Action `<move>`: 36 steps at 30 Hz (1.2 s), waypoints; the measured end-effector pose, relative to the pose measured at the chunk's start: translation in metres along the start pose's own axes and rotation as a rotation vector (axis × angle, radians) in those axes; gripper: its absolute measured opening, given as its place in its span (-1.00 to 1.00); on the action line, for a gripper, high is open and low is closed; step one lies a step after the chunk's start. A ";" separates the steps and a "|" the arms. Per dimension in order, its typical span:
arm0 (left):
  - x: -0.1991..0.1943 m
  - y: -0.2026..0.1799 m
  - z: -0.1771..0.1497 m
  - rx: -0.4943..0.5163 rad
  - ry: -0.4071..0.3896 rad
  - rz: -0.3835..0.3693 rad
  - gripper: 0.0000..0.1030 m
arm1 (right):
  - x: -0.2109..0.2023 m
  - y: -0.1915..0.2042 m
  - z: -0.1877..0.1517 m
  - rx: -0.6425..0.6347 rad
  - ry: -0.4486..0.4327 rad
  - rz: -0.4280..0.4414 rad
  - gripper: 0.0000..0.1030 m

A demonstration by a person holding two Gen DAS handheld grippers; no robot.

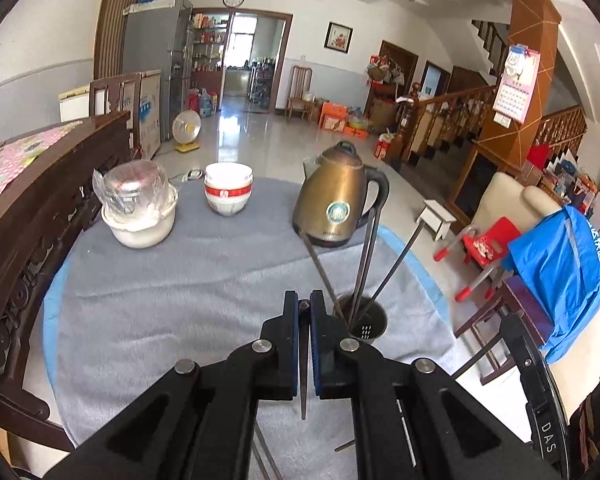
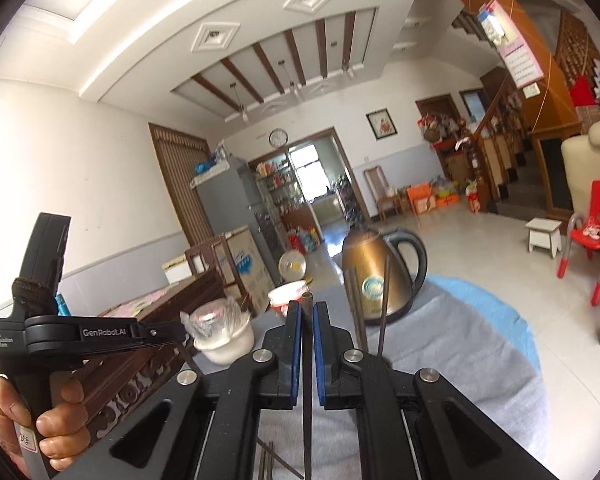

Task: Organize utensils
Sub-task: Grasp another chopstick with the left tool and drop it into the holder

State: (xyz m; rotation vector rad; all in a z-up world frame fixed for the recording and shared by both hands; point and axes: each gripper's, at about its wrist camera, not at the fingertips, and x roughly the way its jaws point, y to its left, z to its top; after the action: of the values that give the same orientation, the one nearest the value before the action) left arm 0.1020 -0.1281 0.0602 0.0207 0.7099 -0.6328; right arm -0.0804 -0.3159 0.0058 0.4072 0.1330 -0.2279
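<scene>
My left gripper [image 1: 304,300] is shut on a thin dark chopstick [image 1: 303,380] that runs back between the blue pads, above the grey cloth. Just to its right stands a metal utensil holder [image 1: 374,322] with several dark chopsticks [image 1: 366,264] leaning out of it. My right gripper [image 2: 307,308] is shut on another dark chopstick [image 2: 307,400] and points nearly level over the table. Two upright chopsticks [image 2: 383,304] show beside its right finger; the holder itself is hidden there. Loose chopsticks [image 2: 274,460] lie on the cloth beneath.
A brass kettle [image 1: 336,200] stands behind the holder. Stacked white bowls [image 1: 228,188] and a white pot topped with a wrapped glass [image 1: 140,212] sit at the far side of the round table [image 1: 140,300]. A carved wooden bench [image 1: 28,216] lies left. A hand [image 2: 56,420] grips the left tool.
</scene>
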 end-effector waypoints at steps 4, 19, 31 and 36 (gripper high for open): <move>-0.010 -0.005 0.008 0.005 -0.044 -0.012 -0.89 | -0.003 -0.003 0.012 -0.001 -0.047 -0.008 -0.87; -0.037 -0.038 0.057 0.013 -0.301 -0.058 -0.89 | 0.012 -0.013 0.066 -0.010 -0.284 -0.095 -0.87; 0.044 -0.045 0.043 -0.021 -0.192 -0.021 -0.89 | 0.083 -0.031 0.052 -0.029 -0.181 -0.187 -0.87; 0.058 -0.040 0.032 -0.030 -0.121 -0.020 -0.89 | 0.083 -0.043 0.043 0.012 -0.114 -0.162 -0.87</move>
State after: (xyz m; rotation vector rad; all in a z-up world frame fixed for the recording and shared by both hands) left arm 0.1331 -0.1988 0.0562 -0.0525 0.6030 -0.6373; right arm -0.0072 -0.3871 0.0142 0.3949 0.0526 -0.4110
